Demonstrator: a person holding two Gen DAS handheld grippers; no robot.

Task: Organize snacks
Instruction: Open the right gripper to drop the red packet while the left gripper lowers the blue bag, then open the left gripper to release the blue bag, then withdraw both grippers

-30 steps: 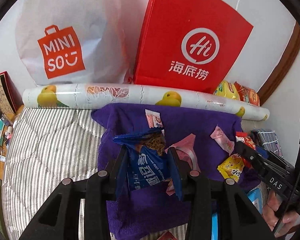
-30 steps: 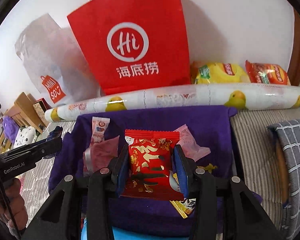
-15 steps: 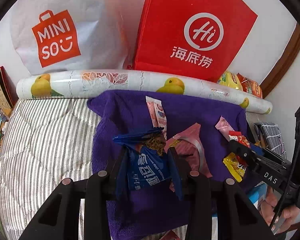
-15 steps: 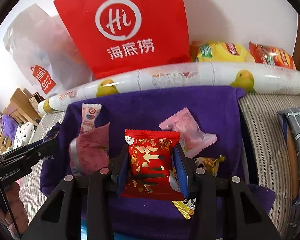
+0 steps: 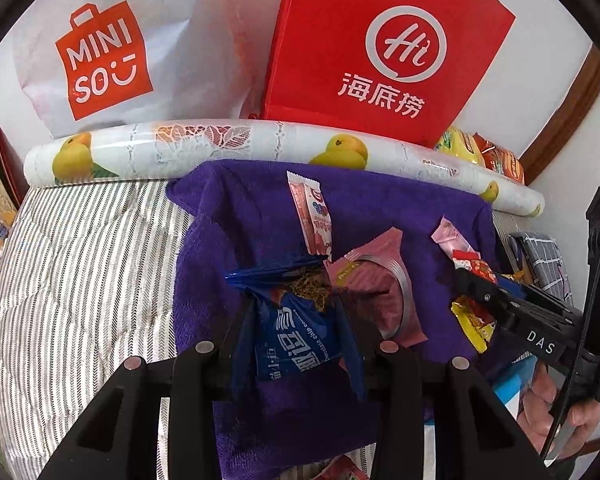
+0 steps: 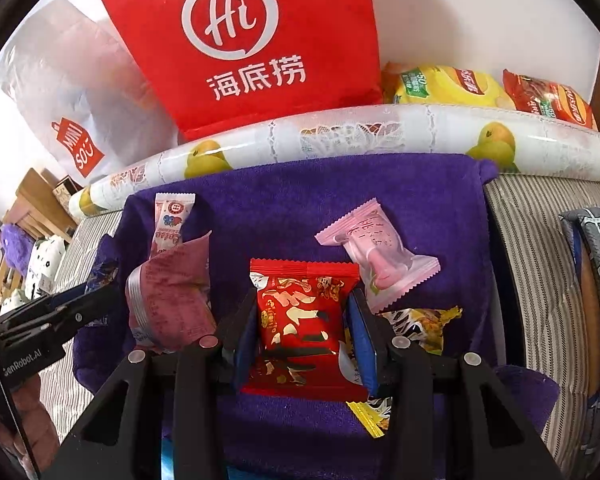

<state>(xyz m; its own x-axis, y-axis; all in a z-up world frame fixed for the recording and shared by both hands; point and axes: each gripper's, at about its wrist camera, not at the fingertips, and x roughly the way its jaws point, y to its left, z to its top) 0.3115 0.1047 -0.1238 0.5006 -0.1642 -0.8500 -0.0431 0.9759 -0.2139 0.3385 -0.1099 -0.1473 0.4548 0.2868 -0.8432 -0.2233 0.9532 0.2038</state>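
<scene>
Both hand-held grippers grip snacks, the left gripper point(image 5: 296, 340) a dark blue foil cookie packet point(image 5: 294, 340) and the right gripper point(image 6: 306, 332) a glossy red foil packet point(image 6: 304, 320), seemingly mid-carry over the purple towel point(image 6: 300, 200), needing a drop spot next.

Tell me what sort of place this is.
Probably a bedroom at home: a striped quilted mattress under the purple towel, shopping bags against the wall, wooden furniture off to one side.
</scene>
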